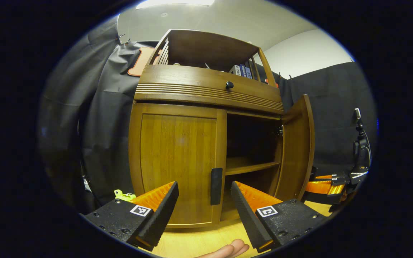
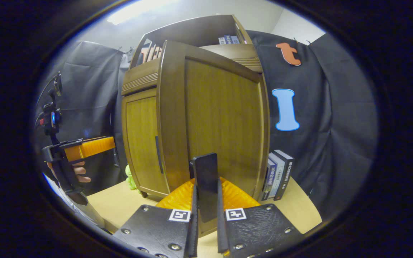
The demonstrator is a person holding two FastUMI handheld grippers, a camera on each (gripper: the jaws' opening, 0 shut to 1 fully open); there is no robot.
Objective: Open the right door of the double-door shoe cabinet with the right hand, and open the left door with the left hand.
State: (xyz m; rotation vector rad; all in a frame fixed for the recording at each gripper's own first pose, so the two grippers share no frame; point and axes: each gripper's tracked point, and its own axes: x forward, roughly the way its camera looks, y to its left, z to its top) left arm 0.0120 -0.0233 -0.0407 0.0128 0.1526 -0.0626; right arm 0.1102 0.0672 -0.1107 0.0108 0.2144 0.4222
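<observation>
our right tool (image 2: 205,200) pinches the handle (image 2: 205,179) of the right door (image 2: 221,122), which stands swung open. our left tool (image 1: 204,200) is spread, the closed left door (image 1: 177,157) just ahead, its handle (image 1: 216,186) between the fingers but untouched.

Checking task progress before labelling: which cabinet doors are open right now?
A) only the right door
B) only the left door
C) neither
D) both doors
A: in the left gripper view the right door is swung out, baring the shelf, while the left door sits flush; the right gripper is clamped on that door's handle.
</observation>
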